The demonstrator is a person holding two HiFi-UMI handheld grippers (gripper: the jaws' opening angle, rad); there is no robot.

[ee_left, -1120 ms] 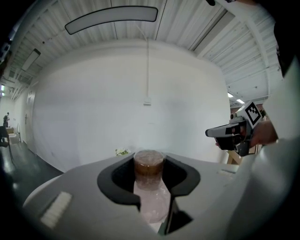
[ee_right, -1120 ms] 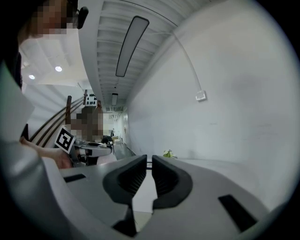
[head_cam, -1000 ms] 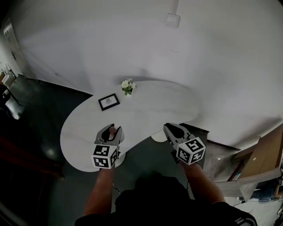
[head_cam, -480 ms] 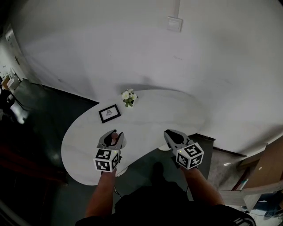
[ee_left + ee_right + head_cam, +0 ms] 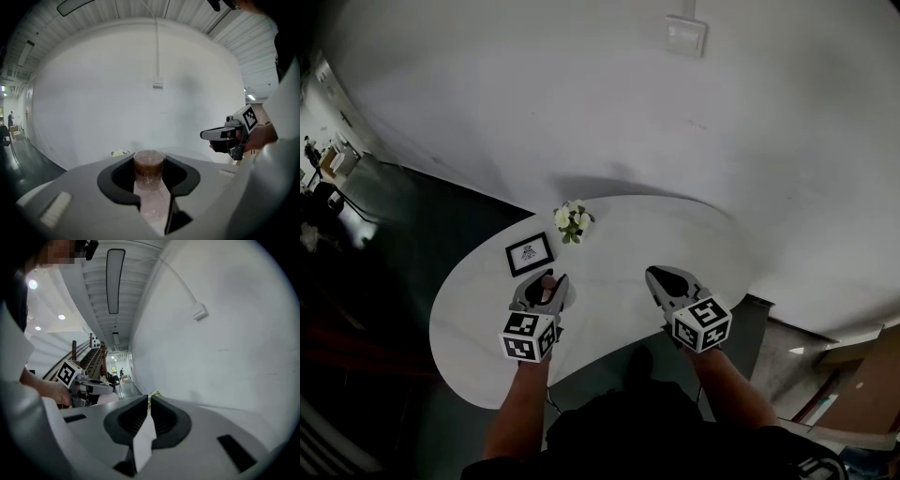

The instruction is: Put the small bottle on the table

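- Small bottle [image 5: 149, 161]: only brown top and upper wall show; lower body hidden inside jaws of left gripper [image 5: 150, 167].
- Head view: bottle only a small brownish spot, shape unreadable.
- Framed picture [image 5: 529, 253]: print too small to read.
- Flowers [image 5: 573, 221]: holder not discernible; mostly hidden behind right gripper [image 5: 148, 399] in its own view.
- Table [image 5: 619, 244]: near edge partly covered by grippers and forearms.

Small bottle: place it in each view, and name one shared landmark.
Head view: bottle left of centre, in the left gripper.
Left gripper view: bottle at centre, between the fingers.
Right gripper view: not made out; left gripper at left.
Shared landmark: wall box.
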